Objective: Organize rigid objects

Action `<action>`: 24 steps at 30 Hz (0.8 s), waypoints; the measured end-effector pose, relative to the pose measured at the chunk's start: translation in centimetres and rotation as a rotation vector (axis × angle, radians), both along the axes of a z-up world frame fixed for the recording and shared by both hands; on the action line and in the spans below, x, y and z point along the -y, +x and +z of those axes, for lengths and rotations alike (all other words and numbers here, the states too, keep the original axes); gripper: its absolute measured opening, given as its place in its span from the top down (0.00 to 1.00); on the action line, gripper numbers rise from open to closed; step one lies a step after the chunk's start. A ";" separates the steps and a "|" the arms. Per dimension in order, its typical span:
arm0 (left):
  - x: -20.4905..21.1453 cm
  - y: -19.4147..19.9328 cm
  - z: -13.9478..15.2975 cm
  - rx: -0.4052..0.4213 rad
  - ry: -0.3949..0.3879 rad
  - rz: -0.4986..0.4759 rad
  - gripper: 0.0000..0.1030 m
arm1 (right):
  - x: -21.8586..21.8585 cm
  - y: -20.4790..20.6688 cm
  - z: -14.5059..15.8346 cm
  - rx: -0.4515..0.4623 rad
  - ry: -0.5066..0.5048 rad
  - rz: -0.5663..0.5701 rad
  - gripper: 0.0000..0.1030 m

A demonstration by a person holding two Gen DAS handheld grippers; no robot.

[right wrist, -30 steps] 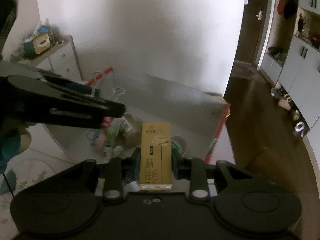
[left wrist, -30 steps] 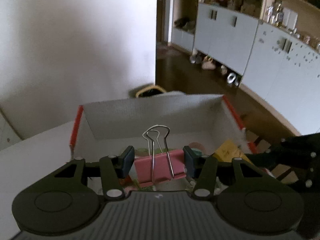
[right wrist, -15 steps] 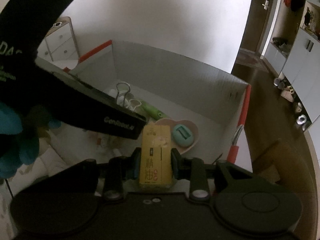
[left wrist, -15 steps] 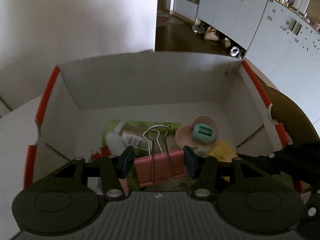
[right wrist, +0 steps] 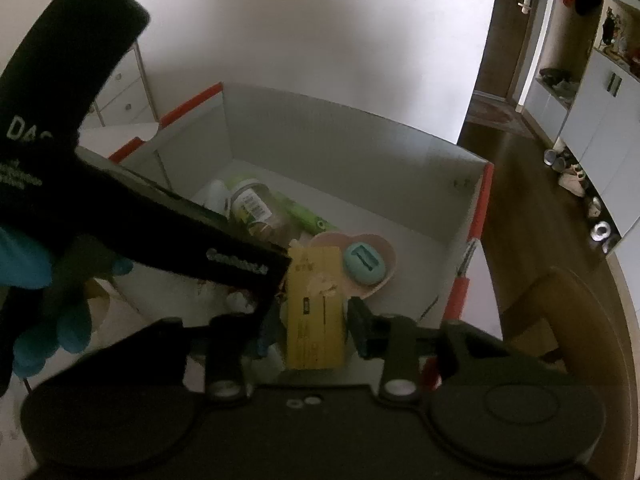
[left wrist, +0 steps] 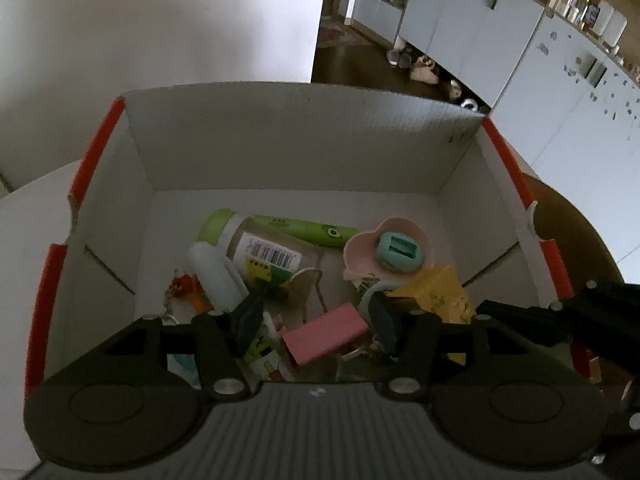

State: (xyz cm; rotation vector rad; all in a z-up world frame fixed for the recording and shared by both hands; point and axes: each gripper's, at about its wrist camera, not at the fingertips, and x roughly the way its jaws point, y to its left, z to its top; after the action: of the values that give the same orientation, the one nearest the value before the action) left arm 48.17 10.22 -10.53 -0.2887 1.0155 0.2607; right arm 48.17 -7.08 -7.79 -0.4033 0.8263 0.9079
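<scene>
Pink binder clip (left wrist: pixel 325 333) lies loose between the opening left tongs (left wrist: pixel 316 318); yellow rectangular carton (right wrist: pixel 316 308) sits free between the opening right tongs (right wrist: pixel 312 330), above the white cardboard box (left wrist: pixel 280 136).

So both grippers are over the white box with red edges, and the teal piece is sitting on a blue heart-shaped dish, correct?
Not quite: the heart-shaped dish under the teal piece is pink, not blue, as the left wrist view shows. The rest holds: both grippers are over the white box with red edges.
</scene>
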 end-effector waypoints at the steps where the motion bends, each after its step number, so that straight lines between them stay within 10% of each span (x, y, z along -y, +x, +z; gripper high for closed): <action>1: 0.0 -0.3 0.2 0.006 0.001 0.003 0.43 | 0.1 -0.1 0.1 -0.001 0.003 0.000 0.62; 10: 0.7 -2.7 2.9 0.087 0.026 -0.007 0.37 | 1.7 -1.6 2.1 0.023 0.035 -0.030 0.57; 24: 2.1 -8.4 7.3 0.196 0.100 -0.053 0.27 | 4.6 -6.2 5.7 0.076 0.113 -0.061 0.20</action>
State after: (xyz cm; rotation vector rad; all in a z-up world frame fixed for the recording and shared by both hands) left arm 39.73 8.08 -3.27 -0.1926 0.8123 0.2293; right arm 41.96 -11.67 -2.05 -0.3107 0.7108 0.8726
